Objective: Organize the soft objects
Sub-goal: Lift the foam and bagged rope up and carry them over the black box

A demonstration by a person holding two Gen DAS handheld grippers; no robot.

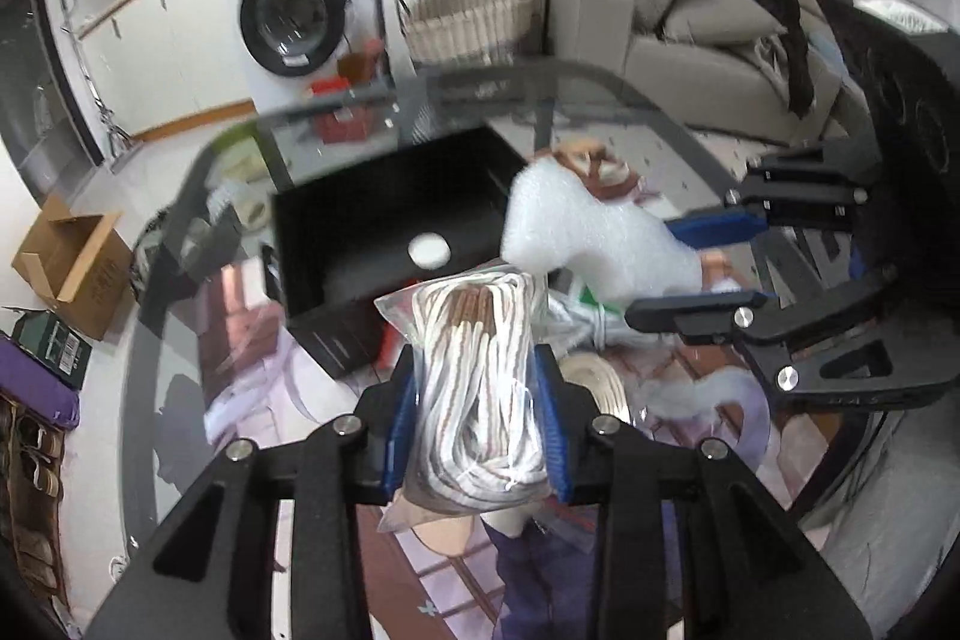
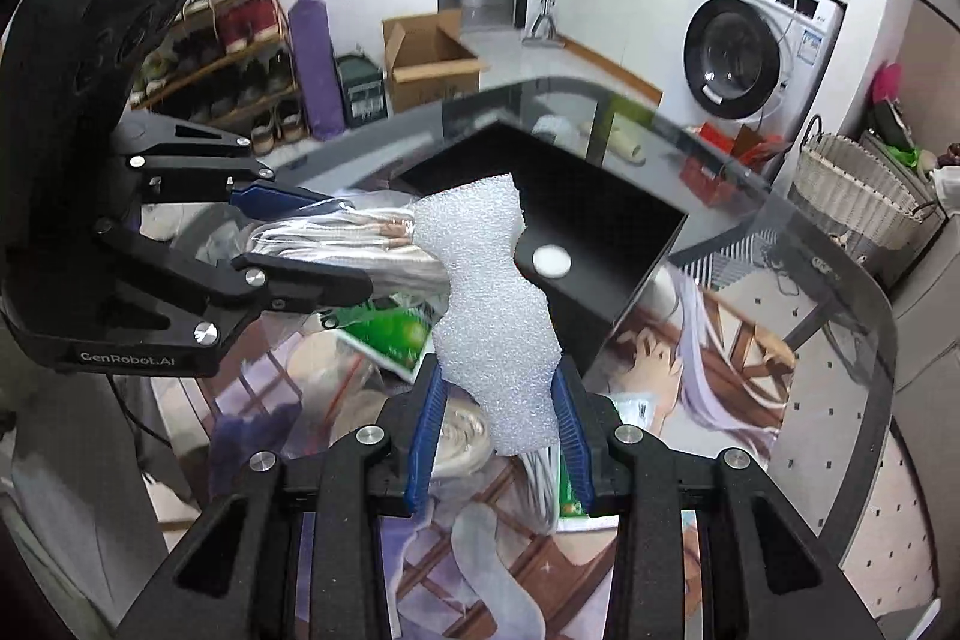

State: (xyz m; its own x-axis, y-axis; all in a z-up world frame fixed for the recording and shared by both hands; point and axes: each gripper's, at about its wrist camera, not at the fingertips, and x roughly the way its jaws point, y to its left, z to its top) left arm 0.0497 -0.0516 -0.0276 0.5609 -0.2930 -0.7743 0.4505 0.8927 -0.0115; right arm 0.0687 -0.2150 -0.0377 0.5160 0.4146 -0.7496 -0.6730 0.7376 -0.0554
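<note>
The left gripper (image 1: 477, 418) has its blue-padded fingers (image 1: 552, 424) clamped on a clear bag of coiled white and brown cord (image 1: 474, 382), the pads pressing its sides at 9 and 3 o'clock, the bag standing up between them clear of the counter (image 1: 180, 340). The right gripper (image 2: 501, 424) has its fingers (image 2: 570, 436) clamped on a ragged piece of white foam (image 2: 492, 304), which rises toward 12 o'clock from the grip. In the left wrist view the foam (image 1: 576, 232) sits at 2 o'clock from the cord bag, near it. Beyond both, at 12 o'clock, an open black box (image 1: 384, 232) rests on the glass counter with a small white disc (image 1: 428, 250) inside. Below the held things lie a coil of pale cord (image 2: 462, 436), a green and white packet (image 2: 390, 334) and a printed mat (image 2: 690, 382). Farther off stand a washing machine (image 1: 294, 22), a wicker basket (image 2: 852, 184) and a cardboard box (image 2: 426, 58) on the floor.
</note>
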